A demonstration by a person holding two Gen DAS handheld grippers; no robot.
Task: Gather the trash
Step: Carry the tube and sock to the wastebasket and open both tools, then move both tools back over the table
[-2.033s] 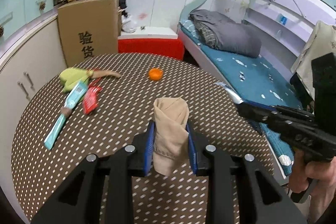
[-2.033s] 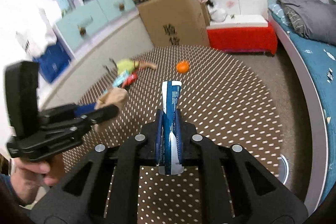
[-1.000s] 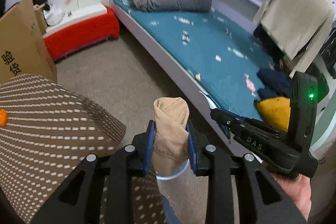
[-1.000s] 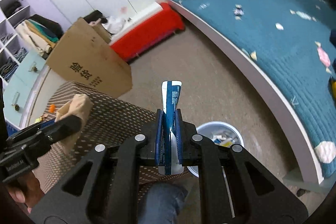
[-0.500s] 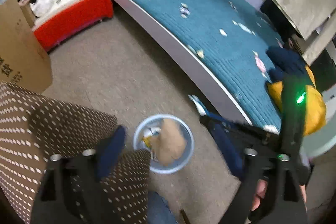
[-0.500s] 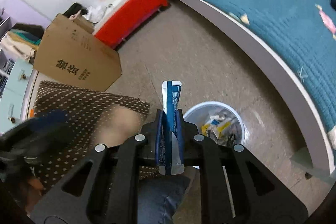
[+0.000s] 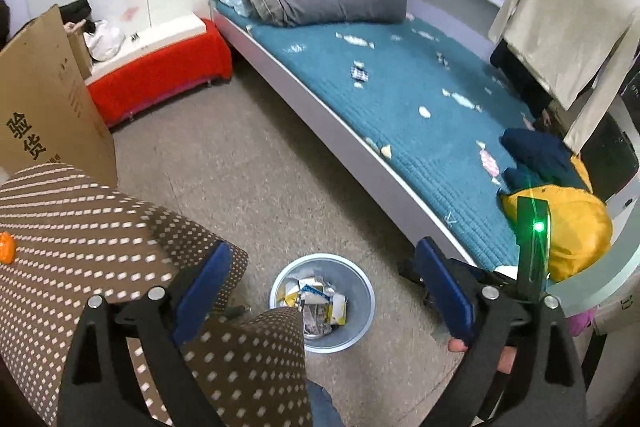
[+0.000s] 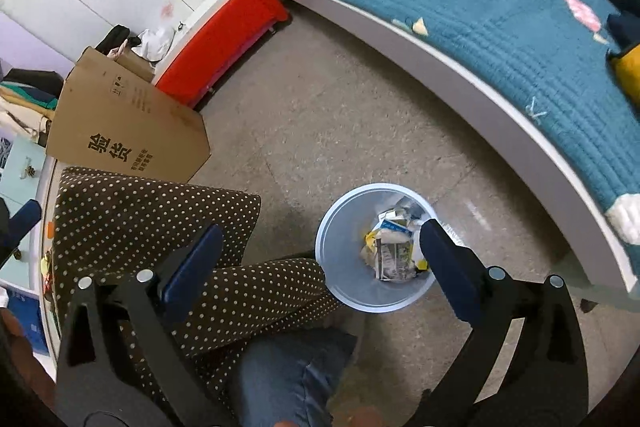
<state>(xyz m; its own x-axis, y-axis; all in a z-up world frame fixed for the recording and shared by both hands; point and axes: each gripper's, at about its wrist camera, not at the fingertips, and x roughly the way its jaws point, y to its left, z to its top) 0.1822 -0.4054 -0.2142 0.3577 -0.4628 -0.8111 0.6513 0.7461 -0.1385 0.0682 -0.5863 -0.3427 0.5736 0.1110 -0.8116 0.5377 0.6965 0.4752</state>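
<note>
A pale blue waste bin (image 7: pixel 360 311) stands on the floor by the table's edge, with paper and wrapper trash (image 7: pixel 320 301) inside. My left gripper (image 7: pixel 322 247) hangs above it, its jaws opening wide with nothing between them. In the right wrist view the same bin (image 8: pixel 344 279) and its trash (image 8: pixel 390 247) lie below my right gripper (image 8: pixel 320 227), whose jaws are also opening and hold nothing. Its right fingertip (image 8: pixel 430 233) overlaps the bin's mouth. The right gripper's body with a green light (image 7: pixel 532 259) shows at the right of the left wrist view.
A brown polka-dot tablecloth (image 7: pixel 100 227) drapes beside the bin, with an orange (image 7: pixel 6 247) on it. A person's jeans-clad knee (image 8: pixel 288 375) is just below. A bed (image 7: pixel 400 107), a red bench (image 7: pixel 160 75) and a cardboard box (image 8: pixel 128 131) border the bare floor.
Both grippers swung from the table over to the bin and opened. The beige wad has left the left jaws and the blue-white wrapper has left the right jaws.
</note>
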